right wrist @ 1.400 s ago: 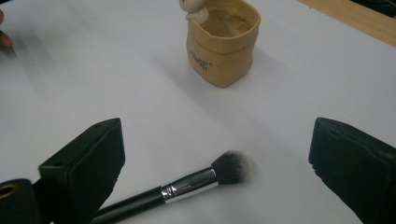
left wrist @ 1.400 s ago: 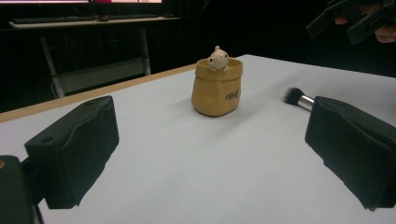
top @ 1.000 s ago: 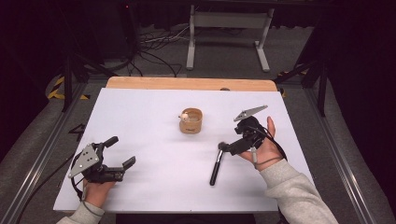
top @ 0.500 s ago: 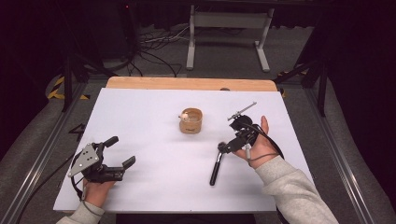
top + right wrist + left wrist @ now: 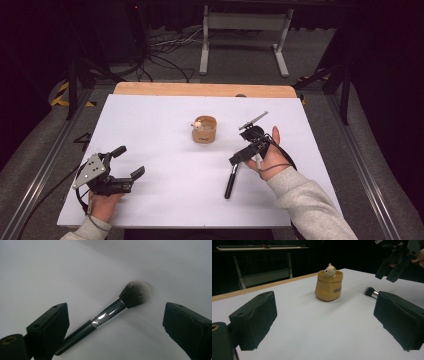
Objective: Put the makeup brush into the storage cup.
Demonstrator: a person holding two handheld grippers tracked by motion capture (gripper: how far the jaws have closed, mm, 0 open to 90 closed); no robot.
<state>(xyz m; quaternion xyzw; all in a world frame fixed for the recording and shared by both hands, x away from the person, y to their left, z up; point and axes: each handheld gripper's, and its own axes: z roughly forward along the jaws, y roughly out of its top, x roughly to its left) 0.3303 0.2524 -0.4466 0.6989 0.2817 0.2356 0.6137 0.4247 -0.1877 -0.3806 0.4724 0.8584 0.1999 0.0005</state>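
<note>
Here the right gripper [image 5: 239, 159] hangs just over the white table [image 5: 160, 130], its jaws spread wide and holding nothing. In the right gripper view a makeup brush [image 5: 105, 315] lies flat on the table between those jaws, touching neither; its dark, pale-tipped bristles point up and to the right, and its shiny metal collar leads down to a black handle near the left jaw. From the high view the brush [image 5: 231, 181] lies right of the table's middle, its handle reaching toward the person.

The left gripper [image 5: 127, 165] rests low near the table's front left corner, jaws also wide apart and empty. Its view looks across the bare table at a small tan cup [image 5: 329, 286] standing upright, with a little pale figure [image 5: 329, 270] peeking over its rim.
</note>
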